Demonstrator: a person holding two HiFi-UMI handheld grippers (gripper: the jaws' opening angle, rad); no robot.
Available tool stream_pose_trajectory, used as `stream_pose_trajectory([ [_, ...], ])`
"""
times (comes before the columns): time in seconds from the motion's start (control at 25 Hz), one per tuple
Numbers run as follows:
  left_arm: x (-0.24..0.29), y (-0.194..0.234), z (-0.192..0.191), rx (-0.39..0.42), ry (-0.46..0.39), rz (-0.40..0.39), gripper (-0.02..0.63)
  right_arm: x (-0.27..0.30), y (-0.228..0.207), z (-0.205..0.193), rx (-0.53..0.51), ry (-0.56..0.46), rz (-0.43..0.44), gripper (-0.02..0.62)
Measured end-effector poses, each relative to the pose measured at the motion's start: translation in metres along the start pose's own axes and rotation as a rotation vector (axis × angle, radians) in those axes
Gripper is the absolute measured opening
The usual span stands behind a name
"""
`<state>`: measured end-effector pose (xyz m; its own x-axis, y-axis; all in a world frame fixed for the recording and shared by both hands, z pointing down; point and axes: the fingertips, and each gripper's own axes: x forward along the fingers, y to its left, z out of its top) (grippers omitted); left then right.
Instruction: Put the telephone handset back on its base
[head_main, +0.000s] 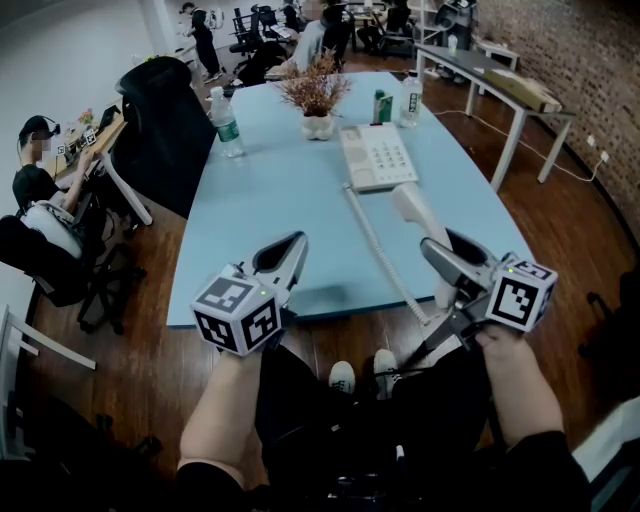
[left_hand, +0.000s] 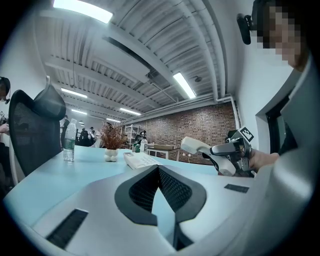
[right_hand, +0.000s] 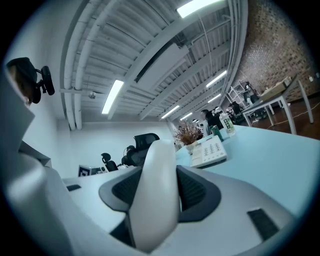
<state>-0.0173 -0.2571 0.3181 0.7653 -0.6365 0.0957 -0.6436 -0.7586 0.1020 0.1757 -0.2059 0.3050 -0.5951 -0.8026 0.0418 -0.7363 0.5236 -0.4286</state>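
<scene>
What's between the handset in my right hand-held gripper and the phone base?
Only the coiled cord, lying on the otherwise bare blue table, as the head view shows.

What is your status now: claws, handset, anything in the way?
Right claw shut on handset, above table's near edge. Left claw shut, empty. Only cord between handset and base.

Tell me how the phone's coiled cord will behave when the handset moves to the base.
The coiled cord looks floppy and springy, so it will probably sag and trail behind. Lying along the table toward the base, it likely tugs little on the handset.
</scene>
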Motion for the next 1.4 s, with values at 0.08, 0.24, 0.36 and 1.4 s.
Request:
stream_pose_trajectory([
  [0.08, 0.0004, 0.0005, -0.0006, 0.0, 0.001, 0.001, -0.005, 0.0001, -0.0002, -0.0002, 0.002, 0.0, 0.001, 0.236],
  [0.24, 0.0011, 0.0032, -0.0031, -0.006, 0.008, 0.006, -0.005, 0.0005, -0.0005, -0.0003, 0.006, 0.002, 0.003, 0.236],
  [0.36, 0.0007, 0.0028, -0.0026, -0.008, 0.007, 0.005, -0.006, 0.0008, -0.0006, -0.0011, 0.008, 0.005, 0.003, 0.236],
  [1.4, -0.0008, 0.0049, -0.0019, -0.012, 0.004, 0.008, -0.005, 0.001, -0.0023, -0.0028, 0.009, 0.013, -0.001, 0.236],
])
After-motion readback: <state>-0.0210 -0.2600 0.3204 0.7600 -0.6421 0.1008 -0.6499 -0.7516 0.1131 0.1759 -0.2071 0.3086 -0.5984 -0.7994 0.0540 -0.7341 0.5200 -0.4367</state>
